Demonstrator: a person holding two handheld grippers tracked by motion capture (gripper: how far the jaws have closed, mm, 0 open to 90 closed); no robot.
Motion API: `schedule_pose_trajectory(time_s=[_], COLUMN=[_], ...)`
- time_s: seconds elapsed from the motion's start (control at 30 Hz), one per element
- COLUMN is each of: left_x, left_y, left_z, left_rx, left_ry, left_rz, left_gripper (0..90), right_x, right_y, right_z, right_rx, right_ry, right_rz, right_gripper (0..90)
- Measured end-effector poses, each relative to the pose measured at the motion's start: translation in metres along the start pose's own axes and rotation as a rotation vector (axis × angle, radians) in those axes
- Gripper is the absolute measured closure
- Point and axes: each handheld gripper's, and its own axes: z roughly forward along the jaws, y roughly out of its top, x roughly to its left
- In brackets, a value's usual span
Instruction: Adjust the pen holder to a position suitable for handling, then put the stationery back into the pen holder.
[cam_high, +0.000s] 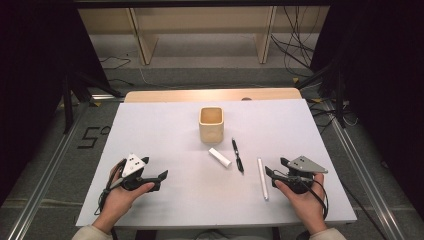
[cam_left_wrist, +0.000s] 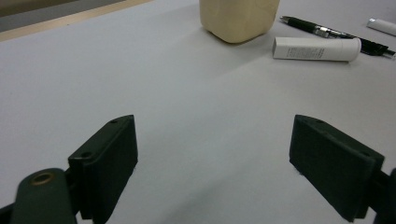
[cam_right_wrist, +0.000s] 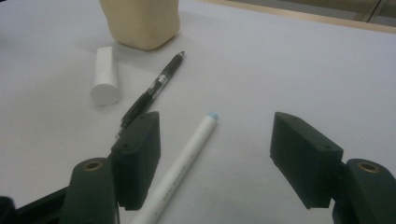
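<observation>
In the right gripper view the jaws of the right gripper (cam_right_wrist: 215, 158) stand wide apart with nothing held. A white pen (cam_right_wrist: 180, 171) lies on the tabletop (cam_right_wrist: 289, 70) between them, close against the left-hand jaw, its pale blue tip pointing away and its near end cut off by the bottom edge. Beyond that jaw lies a black pen (cam_right_wrist: 152, 92), then a short white tube (cam_right_wrist: 105, 75), and farthest off a cream cup (cam_right_wrist: 140, 21) whose top is cut off.

The high view shows what that view cannot: the right gripper (cam_high: 272, 169) sits at the right of the white tabletop (cam_high: 150, 135) with its jaw tips just beside the white pen (cam_high: 262, 178), near its middle, not touching it as far as can be seen. That view also shows the cup (cam_high: 211, 124) whole, open-topped and upright, with the tube (cam_high: 219, 157) and black pen (cam_high: 237, 155) lying just in front of it.

The left gripper (cam_high: 161, 178) lies well apart from these at the left, held in the left hand (cam_high: 120, 195). In the left gripper view the left gripper's jaws (cam_left_wrist: 215, 163) are likewise wide open over bare tabletop, with the cup (cam_left_wrist: 239, 18), the tube (cam_left_wrist: 316, 49) and the black pen (cam_left_wrist: 336, 34) far ahead. The print on the tube is too small to read.
</observation>
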Motion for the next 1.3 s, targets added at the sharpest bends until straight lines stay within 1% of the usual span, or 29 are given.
schedule_pose_trajectory(time_s=[0.83,1.1,1.3], left_x=[-0.0003,-0.0002,-0.0007], left_y=[0.0,0.0006,0.0002], left_z=[-0.0005,0.0007,0.0009], left_rx=[-0.003,-0.005,-0.002], left_ry=[0.003,0.0,-0.006], left_rz=[0.001,-0.002,0.001], left_gripper=[15.0,15.2,15.3], right_x=[0.0005,0.0018,0.0027], right_y=[0.0002,0.0012,0.0011], right_z=[-0.0002,0.0002,0.001], right_rx=[0.0,-0.009,-0.004], right_ry=[-0.005,0.001,0.011], right_rz=[-0.006,-0.028,-0.025], right_gripper=[34.3,37.2,38.2])
